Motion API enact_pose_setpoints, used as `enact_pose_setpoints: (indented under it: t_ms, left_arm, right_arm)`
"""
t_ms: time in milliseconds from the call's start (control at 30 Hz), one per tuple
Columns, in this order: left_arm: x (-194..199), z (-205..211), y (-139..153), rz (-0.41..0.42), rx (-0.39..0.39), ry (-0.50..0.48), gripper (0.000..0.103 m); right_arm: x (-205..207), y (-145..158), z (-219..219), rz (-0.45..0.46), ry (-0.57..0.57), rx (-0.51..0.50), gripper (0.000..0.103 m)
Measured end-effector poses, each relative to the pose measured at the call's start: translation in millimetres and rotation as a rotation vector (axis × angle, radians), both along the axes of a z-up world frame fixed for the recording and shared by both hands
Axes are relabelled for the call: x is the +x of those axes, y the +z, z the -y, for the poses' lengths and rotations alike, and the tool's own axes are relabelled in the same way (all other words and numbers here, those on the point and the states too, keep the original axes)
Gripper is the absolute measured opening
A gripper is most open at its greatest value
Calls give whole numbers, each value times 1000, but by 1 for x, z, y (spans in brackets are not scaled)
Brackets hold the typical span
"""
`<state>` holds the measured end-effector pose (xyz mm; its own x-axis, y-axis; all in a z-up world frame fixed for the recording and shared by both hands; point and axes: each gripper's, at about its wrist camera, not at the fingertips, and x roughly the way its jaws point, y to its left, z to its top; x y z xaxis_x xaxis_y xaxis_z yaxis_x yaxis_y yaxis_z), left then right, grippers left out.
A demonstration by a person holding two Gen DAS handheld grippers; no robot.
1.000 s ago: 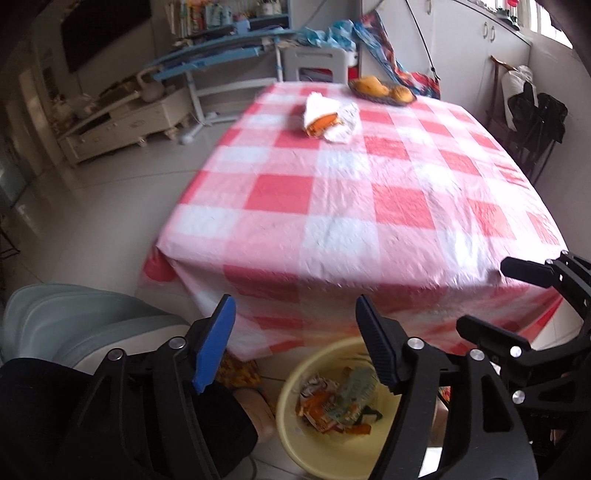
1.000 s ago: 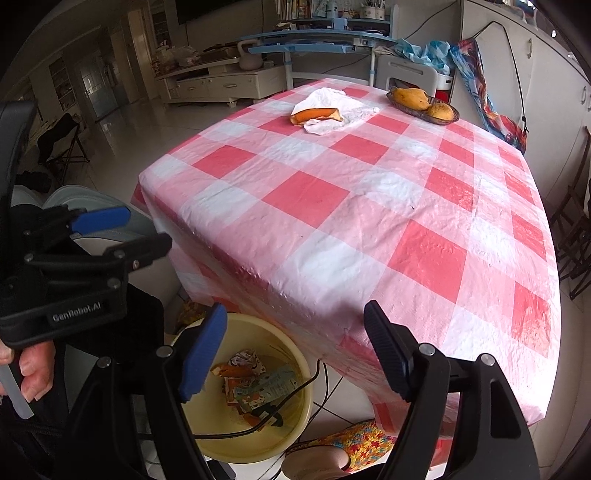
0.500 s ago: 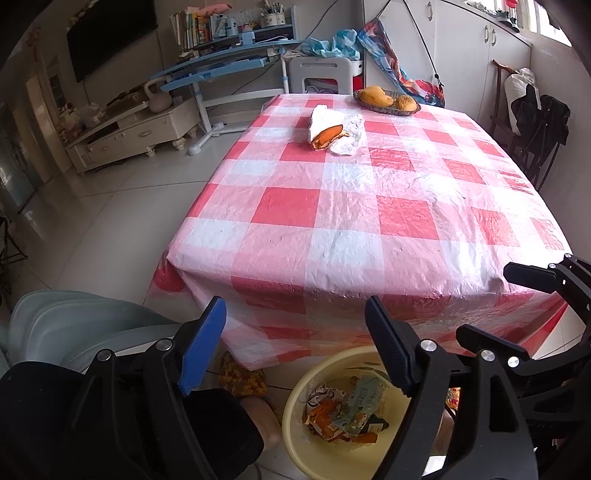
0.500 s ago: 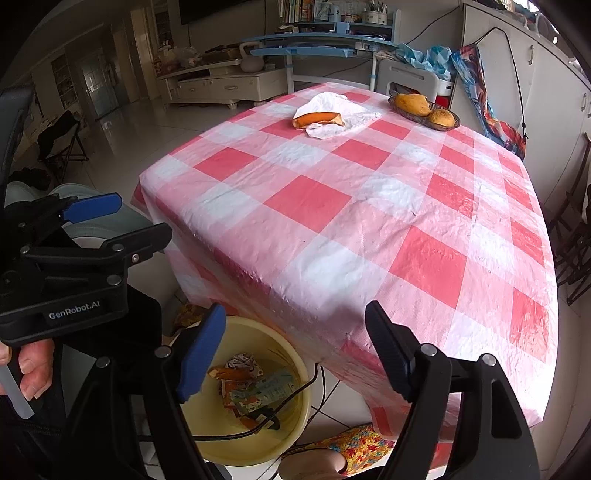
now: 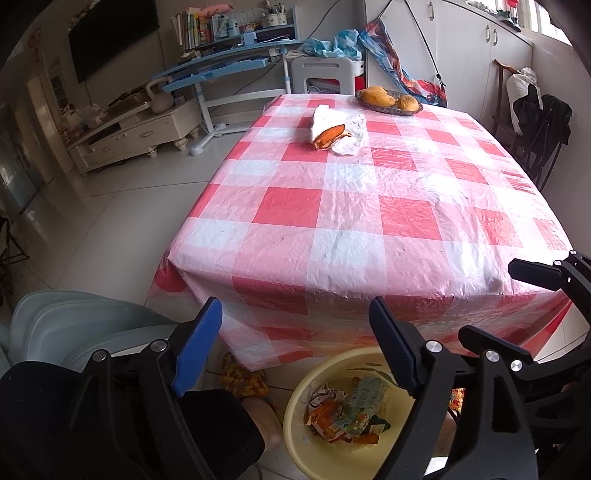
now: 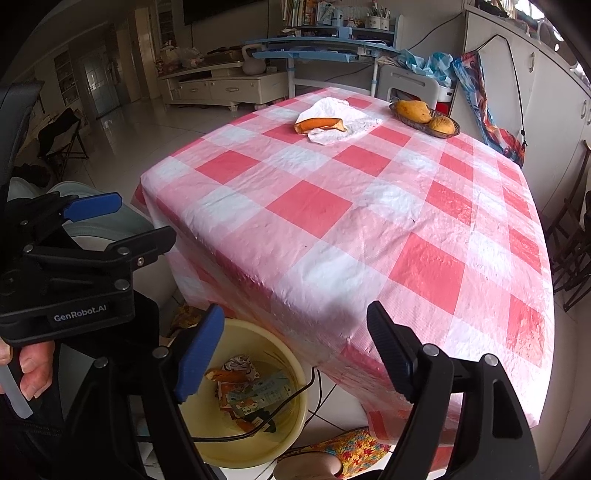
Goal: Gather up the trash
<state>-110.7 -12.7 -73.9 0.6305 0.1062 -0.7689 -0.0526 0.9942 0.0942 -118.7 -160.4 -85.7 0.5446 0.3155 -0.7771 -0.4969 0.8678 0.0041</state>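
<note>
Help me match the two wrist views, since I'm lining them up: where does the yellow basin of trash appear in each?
Left wrist view: the yellow basin is at bottom centre, below the table's near edge.
Right wrist view: the yellow basin is at bottom left of centre, beside the table's corner.
Shared landmark: the fruit basket at the table's far end.

Both wrist views are bright and evenly lit by daylight entering from the upper right corner, where a window [image 5: 524, 11] is overexposed. The glossy checked tablecloth [image 5: 369, 206] shows soft white glare along its right edge and near corner; the floor tiles [image 5: 110, 206] reflect pale light. Shadows are faint, deepest beneath the tabletop's near edge. Focus is sharp centrally. Fisheye distortion bends straight lines outward, and black vignetting fills the frame corners.
</note>
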Motion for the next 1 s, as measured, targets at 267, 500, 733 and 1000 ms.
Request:
enact_pose_setpoints:
  t_ms: [267, 500, 733, 1000]
  left_arm:
    - [2, -1, -2, 6, 27, 9, 83]
    - [0, -8, 5, 34, 13, 33, 86]
    - [0, -16, 11, 48, -31, 59, 88]
    - [-1, -20, 14, 54, -64, 77, 91]
  right_arm:
    - [-5, 4, -5, 81, 4, -36, 80]
    - [-3, 9, -1, 125, -36, -26, 82]
    - [-1, 11, 1, 158, -75, -18, 83]
    - [4, 11, 1, 136, -75, -4, 84]
